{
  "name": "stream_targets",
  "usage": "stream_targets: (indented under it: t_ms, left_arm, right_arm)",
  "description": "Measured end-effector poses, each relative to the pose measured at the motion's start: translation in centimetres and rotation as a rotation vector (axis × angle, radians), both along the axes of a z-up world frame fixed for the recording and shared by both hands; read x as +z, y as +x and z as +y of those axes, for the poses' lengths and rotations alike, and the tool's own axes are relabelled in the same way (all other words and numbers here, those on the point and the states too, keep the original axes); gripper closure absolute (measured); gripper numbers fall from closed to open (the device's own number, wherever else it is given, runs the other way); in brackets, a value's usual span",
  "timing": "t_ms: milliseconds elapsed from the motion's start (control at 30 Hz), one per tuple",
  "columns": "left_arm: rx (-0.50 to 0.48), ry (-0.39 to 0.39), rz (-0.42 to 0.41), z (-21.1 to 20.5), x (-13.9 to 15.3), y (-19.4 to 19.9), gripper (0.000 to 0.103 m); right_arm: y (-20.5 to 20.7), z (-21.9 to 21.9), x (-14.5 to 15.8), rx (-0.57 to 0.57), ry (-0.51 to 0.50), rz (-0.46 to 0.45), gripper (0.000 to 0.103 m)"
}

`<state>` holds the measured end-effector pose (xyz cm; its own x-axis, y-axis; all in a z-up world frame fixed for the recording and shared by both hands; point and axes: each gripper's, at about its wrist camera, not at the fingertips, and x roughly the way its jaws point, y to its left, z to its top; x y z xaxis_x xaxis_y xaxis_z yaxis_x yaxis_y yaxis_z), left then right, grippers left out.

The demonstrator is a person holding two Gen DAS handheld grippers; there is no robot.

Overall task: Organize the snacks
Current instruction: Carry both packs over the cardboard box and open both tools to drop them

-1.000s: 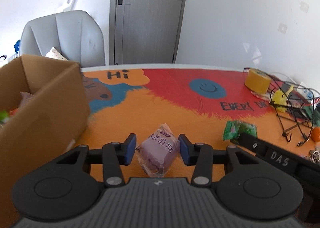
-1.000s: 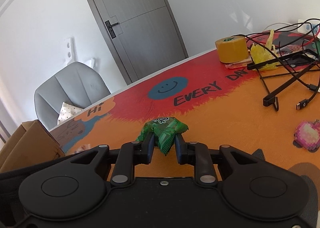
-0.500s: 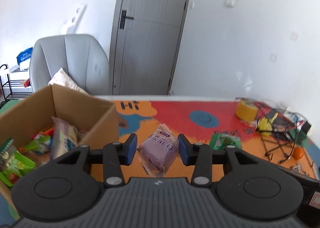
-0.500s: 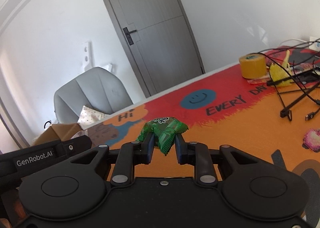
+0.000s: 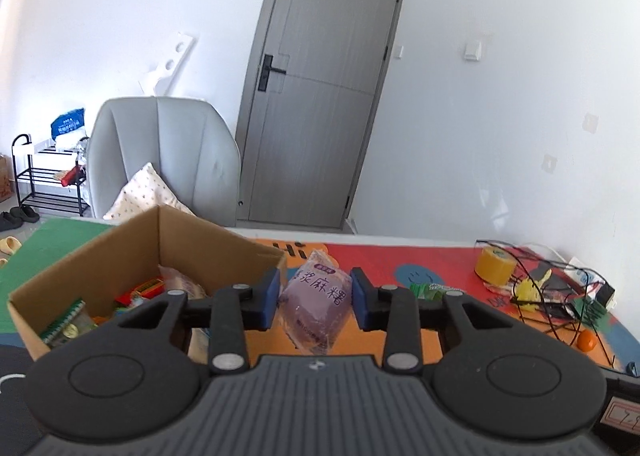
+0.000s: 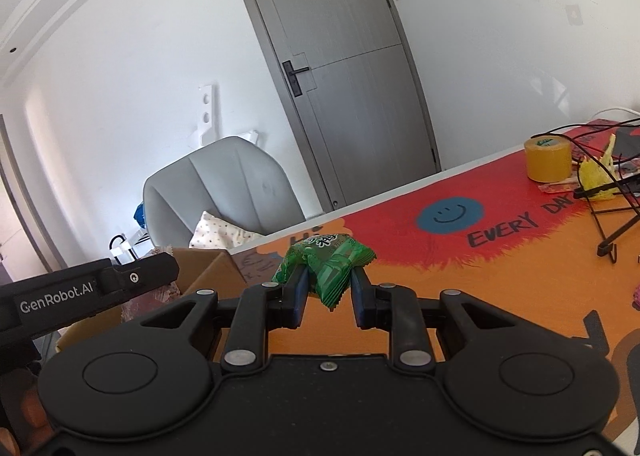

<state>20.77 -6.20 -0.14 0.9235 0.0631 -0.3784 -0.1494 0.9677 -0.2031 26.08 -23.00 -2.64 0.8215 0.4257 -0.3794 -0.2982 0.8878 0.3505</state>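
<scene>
In the left wrist view, the left claw (image 5: 315, 299) sits at the lower centre of the frame, its blue pads (image 5: 272, 298) closing on a purple snack packet (image 5: 316, 302) held between them, lifted above the table (image 5: 448, 264). To the left of the claw, an open cardboard box (image 5: 192, 244) holds several snack packs (image 5: 140, 290). A yellow tape roll (image 5: 494, 265) and a tangle of black cables (image 5: 556, 296) lie at the right of the frame, with a small orange fruit (image 5: 587, 340) below them.

In the right wrist view, the right claw (image 6: 329, 292) at the centre is clenched on a green snack packet (image 6: 330, 268), raised off the orange and red table (image 6: 500, 256). The left claw's black body (image 6: 80, 292) shows at the left edge, in front of the cardboard box (image 6: 208, 268). A grey chair (image 6: 228, 192) with a cushion (image 6: 218, 234) and a grey door (image 6: 340, 68) fill the background.
</scene>
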Motion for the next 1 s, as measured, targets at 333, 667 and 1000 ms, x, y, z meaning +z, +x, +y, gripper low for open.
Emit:
stream_targets:
  t_ms: [333, 667, 1000]
  left_arm:
    - [0.079, -0.004, -0.045, 3.5, 1.6, -1.5, 0.067]
    - [0.158, -0.036, -0.018, 7.5, 1.0, -1.6, 0.066]
    - [0.194, -0.119, 0.031, 11.0, -0.7, 0.2, 0.062]
  right_arm:
    - [-0.3, 3.4, 1.3, 0.058, 0.000, -0.042, 0.078]
    - [-0.5, 6.5, 1.8, 0.121, -0.016, -0.049, 0.078]
    - [0.1, 9.3, 2.1, 0.150, -0.057, -0.047, 0.078]
